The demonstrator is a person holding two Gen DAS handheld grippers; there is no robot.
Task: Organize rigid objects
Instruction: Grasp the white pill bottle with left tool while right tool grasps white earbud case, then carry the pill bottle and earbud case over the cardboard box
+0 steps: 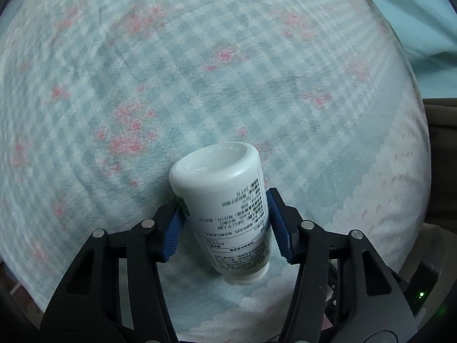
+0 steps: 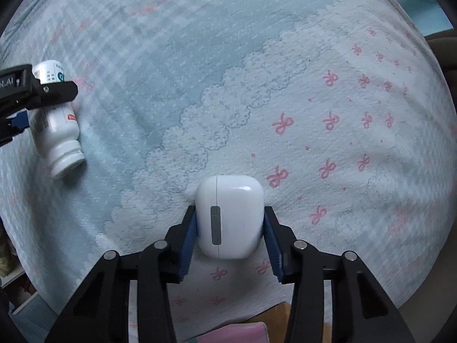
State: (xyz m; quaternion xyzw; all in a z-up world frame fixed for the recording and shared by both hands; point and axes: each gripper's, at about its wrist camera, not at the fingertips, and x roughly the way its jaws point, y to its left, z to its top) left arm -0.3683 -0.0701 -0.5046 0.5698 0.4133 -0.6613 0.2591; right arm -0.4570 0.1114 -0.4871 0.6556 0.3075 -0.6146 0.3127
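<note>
A white plastic pill bottle (image 1: 225, 211) with a printed label sits between the blue pads of my left gripper (image 1: 227, 214), which is shut on it, cap end towards the camera. The same bottle (image 2: 58, 131) and left gripper (image 2: 34, 97) show at the left in the right wrist view, just over the blanket. My right gripper (image 2: 230, 225) is shut on a white earbud case (image 2: 230, 217), its hinge facing up, held just over the blanket.
A light blue checked blanket (image 1: 200, 71) with pink flowers, white cloud shapes and pink bows (image 2: 314, 114) covers the soft surface. Its edge falls away at the right. A pink and tan object (image 2: 245, 331) lies below the blanket's near edge.
</note>
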